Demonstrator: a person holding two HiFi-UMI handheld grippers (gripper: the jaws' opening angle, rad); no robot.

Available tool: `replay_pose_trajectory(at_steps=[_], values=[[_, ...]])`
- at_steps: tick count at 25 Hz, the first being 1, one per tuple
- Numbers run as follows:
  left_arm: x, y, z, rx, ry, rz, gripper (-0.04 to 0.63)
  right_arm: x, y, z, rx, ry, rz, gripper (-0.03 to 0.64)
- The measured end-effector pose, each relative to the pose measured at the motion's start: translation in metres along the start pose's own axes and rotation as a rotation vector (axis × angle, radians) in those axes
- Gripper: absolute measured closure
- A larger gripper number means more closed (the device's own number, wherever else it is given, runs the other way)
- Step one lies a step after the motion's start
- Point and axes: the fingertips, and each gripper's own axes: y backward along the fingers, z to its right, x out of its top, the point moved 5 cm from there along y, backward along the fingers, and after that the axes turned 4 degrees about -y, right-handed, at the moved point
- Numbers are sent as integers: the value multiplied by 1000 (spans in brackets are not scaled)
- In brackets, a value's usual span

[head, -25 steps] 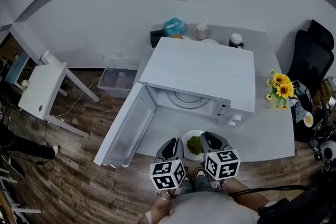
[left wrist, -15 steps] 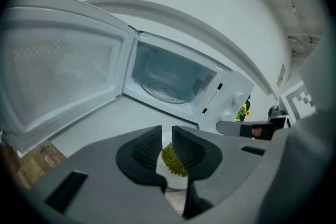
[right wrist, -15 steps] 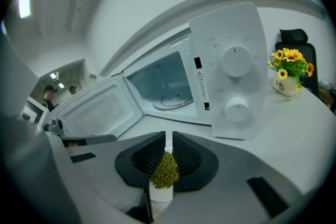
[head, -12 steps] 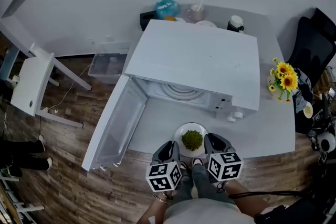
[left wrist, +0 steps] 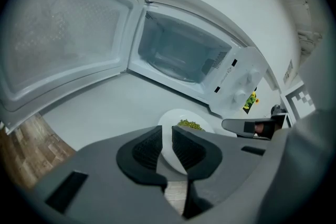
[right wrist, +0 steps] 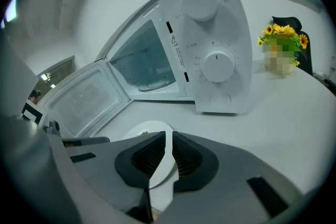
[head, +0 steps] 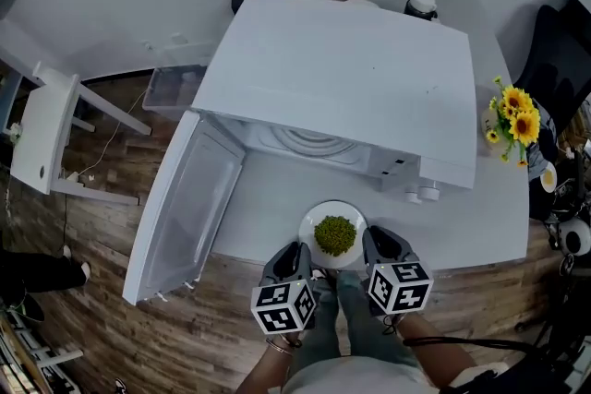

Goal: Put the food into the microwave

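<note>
1. Microwave (head: 342, 78): fills the upper centre of the head view. Its door (head: 185, 198) is swung fully open toward the left of the frame, and the cavity (head: 305, 143) is exposed and holds no dish.
2. Plate (head: 319, 209): a white round plate at lower centre, at the near edge of the table (head: 462, 226), in front of the cavity and outside it. It carries a mound of loose green food (head: 334, 235). Whether the plate rests on the table or is raised off it cannot be told.
3. Left gripper (head: 300, 252): its own view shows the jaws drawn close on the plate's rim at the lower-left side (left wrist: 167, 131).
4. Right gripper (head: 374, 240): the jaws are likewise clamped on the rim, which runs as a white sliver between the pads (right wrist: 168, 136). The control panel (right wrist: 210, 39) stands just beyond.
5. Hazards (judged):
   - Both holds sit on the near half of the rim, so the far edge may dip and the food may roll off.
   - Uneven motion of the two grippers would twist the plate or pull the smooth rim from one pair of pads.
   - A low approach could knock the plate against the cavity's front sill or the door.
</note>
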Motion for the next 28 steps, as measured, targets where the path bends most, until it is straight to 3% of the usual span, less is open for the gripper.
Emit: replay_pose_trajectory(at_steps=[10,28], values=[[-22,-12,-9,25,48,-45,538,-14,-16,11,-2,2,-44,589],[-23,-22,-8,4,137,-37,538,-18,-27,11,-26,20,-61,589]])
